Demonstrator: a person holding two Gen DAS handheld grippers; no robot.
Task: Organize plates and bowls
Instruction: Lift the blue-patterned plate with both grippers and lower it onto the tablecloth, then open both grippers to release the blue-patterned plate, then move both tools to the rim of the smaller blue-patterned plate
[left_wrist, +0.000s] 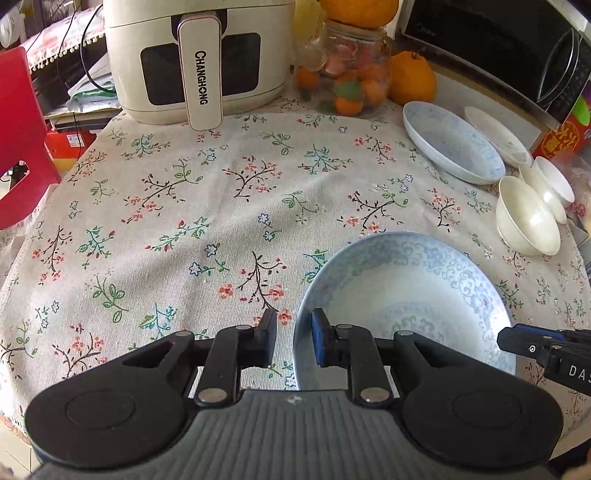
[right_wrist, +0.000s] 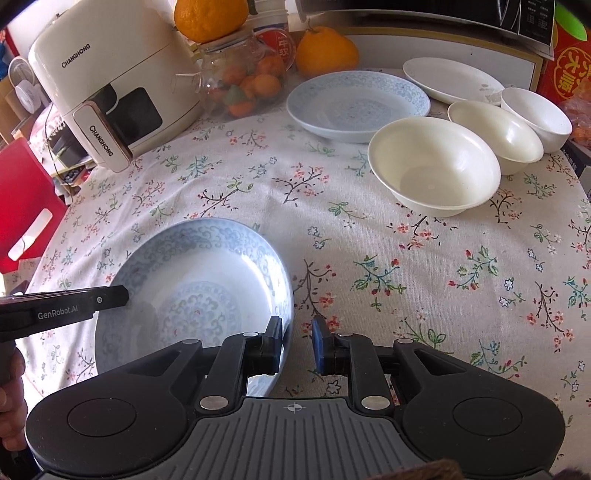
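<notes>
- Straddling the near plate (left_wrist: 406, 295) rim on opposite sides, left gripper (left_wrist: 294, 341) and right gripper (right_wrist: 297, 343) each keep both fingers apart, one inside the rim and one outside; whether the pads touch cannot be told.
- The near plate sits empty on the floral tablecloth (left_wrist: 221, 221).
- Far right: second blue plate (right_wrist: 358, 103), white plate (right_wrist: 450, 79), three empty white bowls (right_wrist: 434, 164).
- Far: glass jar (right_wrist: 243, 74) containing small oranges; air fryer (left_wrist: 195, 55) at left.

A home kitchen or dining corner: floral tablecloth (left_wrist: 221, 206), air fryer (left_wrist: 195, 55) at the table's far edge, microwave (left_wrist: 517, 48), fruit jar (right_wrist: 243, 77), bowls (right_wrist: 432, 162)
</notes>
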